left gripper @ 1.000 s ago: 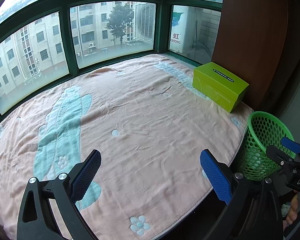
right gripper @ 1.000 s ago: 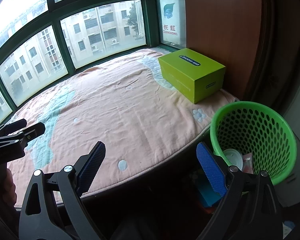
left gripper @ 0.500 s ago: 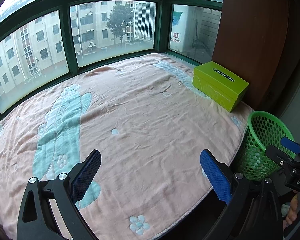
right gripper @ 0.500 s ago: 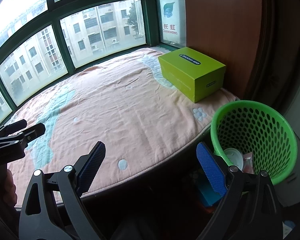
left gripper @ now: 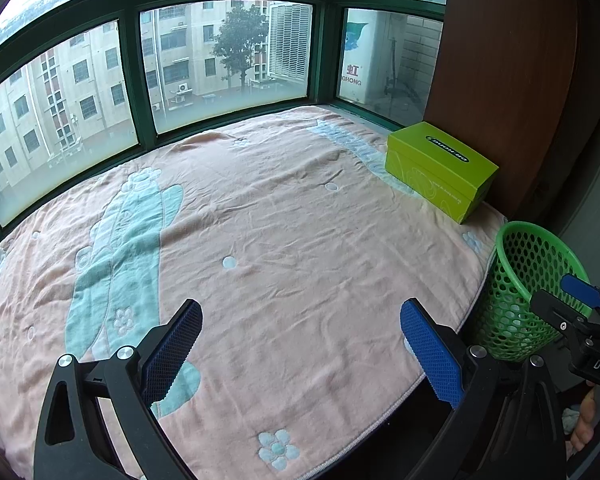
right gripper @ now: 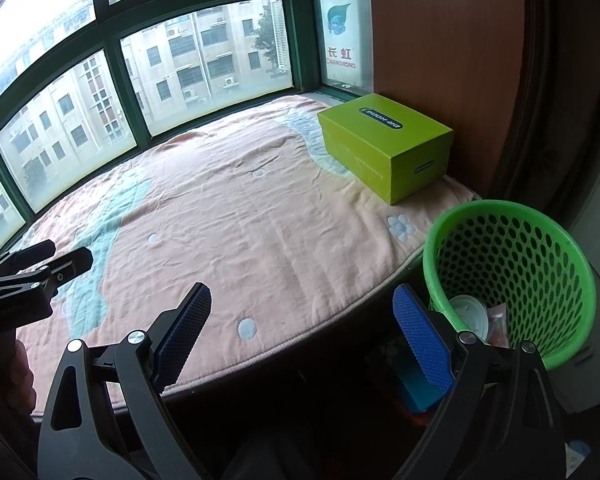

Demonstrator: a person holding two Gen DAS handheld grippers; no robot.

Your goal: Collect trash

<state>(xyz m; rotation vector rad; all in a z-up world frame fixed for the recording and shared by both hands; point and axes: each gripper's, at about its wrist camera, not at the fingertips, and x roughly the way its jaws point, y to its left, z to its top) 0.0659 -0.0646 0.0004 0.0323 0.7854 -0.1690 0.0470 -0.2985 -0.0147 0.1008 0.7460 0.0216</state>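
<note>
A green mesh trash basket (right gripper: 512,268) stands on the floor at the platform's right edge; it also shows in the left wrist view (left gripper: 528,292). Inside it lie a white round lid or cup (right gripper: 469,314) and a bit of wrapper (right gripper: 498,318). My left gripper (left gripper: 302,354) is open and empty above the pink blanket (left gripper: 280,232). My right gripper (right gripper: 306,340) is open and empty over the platform's front edge, left of the basket. Each gripper also shows at the edge of the other's view.
A lime green box (left gripper: 440,172) sits on the blanket at the far right by a brown wooden panel (left gripper: 500,60); it also shows in the right wrist view (right gripper: 384,146). Green-framed windows (left gripper: 220,60) curve round the back. A blue object (right gripper: 414,390) lies on the dark floor below the platform.
</note>
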